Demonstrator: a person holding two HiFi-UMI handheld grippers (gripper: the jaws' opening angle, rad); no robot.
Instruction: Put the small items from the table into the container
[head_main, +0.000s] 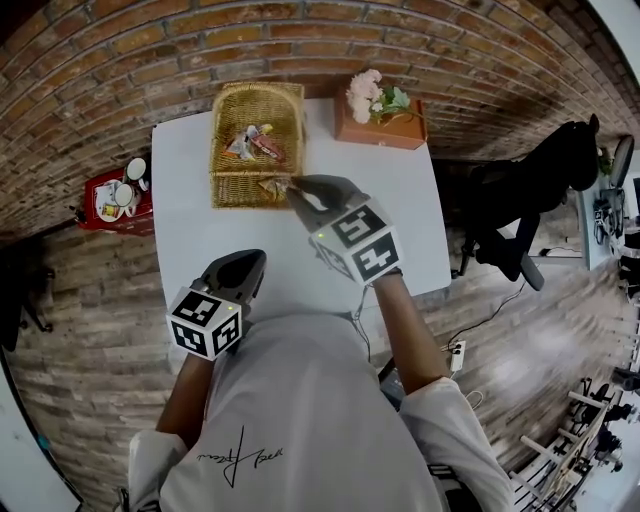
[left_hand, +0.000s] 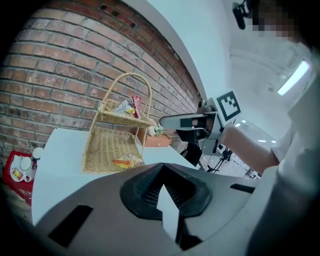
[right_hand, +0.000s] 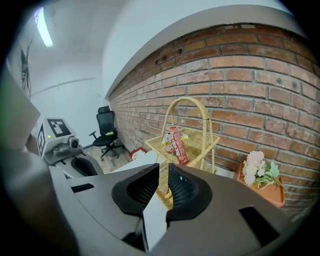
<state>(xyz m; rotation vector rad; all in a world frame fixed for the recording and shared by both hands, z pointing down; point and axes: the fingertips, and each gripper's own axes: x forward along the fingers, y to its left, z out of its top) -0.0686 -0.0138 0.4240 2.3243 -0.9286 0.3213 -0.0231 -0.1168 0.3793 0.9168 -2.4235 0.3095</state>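
A two-tier wicker basket (head_main: 222, 150) stands at the far middle of the white table (head_main: 190, 230). Snack packets (head_main: 254, 143) lie on its upper tier, the red one (right_hand: 178, 145) standing up. An orange and yellow packet (head_main: 272, 186) rests at the front of the lower tier (left_hand: 107, 145). My right gripper (head_main: 296, 189) hovers just right of that packet with a narrow gap between its jaws and nothing in them (right_hand: 163, 176). My left gripper (head_main: 250, 262) hangs back over the near table, shut and empty (left_hand: 161, 175).
A terracotta box of pale flowers (head_main: 385, 122) sits at the table's far right corner. A red tray with cups (head_main: 115, 198) lies beyond the left edge. Black office chairs (head_main: 535, 185) stand off to the right.
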